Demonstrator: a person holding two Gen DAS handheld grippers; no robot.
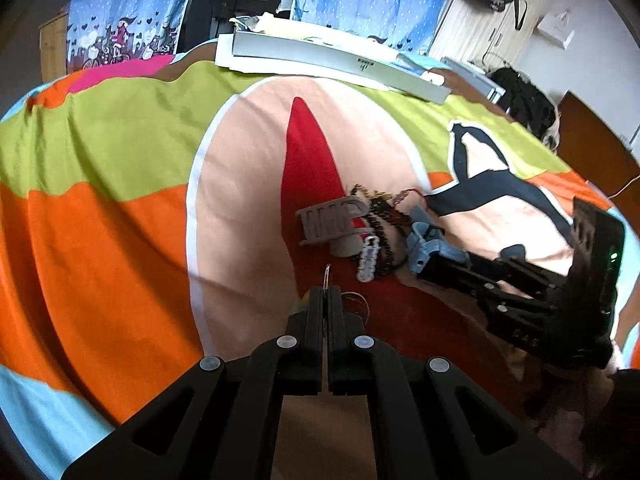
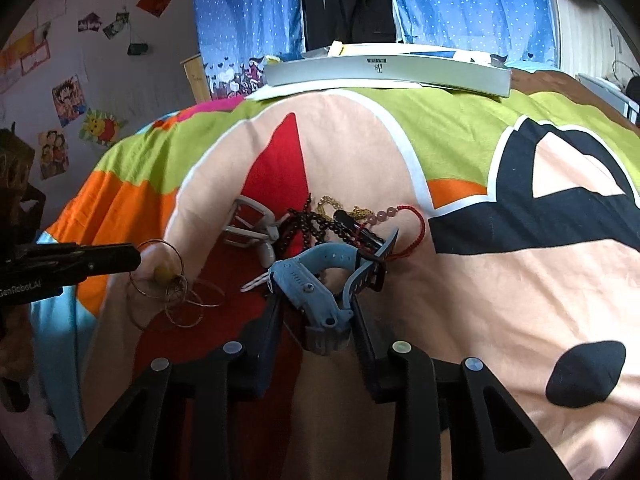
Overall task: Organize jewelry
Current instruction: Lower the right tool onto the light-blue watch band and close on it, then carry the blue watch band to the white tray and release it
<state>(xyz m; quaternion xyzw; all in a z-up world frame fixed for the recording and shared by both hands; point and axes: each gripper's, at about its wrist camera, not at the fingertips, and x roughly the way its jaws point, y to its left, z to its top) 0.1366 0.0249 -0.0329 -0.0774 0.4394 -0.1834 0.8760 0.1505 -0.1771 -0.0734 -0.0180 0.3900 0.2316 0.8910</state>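
Note:
My left gripper [image 1: 326, 294] is shut on a thin gold wire bangle [image 1: 328, 276]. In the right wrist view several linked wire bangles [image 2: 172, 292] with a yellow bead trail from the left gripper [image 2: 136, 258] onto the bedspread. My right gripper [image 2: 316, 308] is shut on a light blue watch [image 2: 308, 280], and from the left wrist view it [image 1: 424, 248] sits at the edge of the jewelry pile. That pile holds dark beads [image 2: 300, 224], a gold chain [image 2: 336, 206], a red cord bracelet [image 2: 404, 216] and a white bead bracelet [image 1: 368, 260]. A grey-white jewelry stand [image 1: 332, 220] lies on its side beside it.
Everything rests on a colourful bedspread [image 1: 120, 220] with soft folds. A flat white box [image 2: 384, 72] lies at the far edge of the bed. Blue curtains [image 2: 248, 20] hang behind, and a wall with posters [image 2: 68, 100] is to the left.

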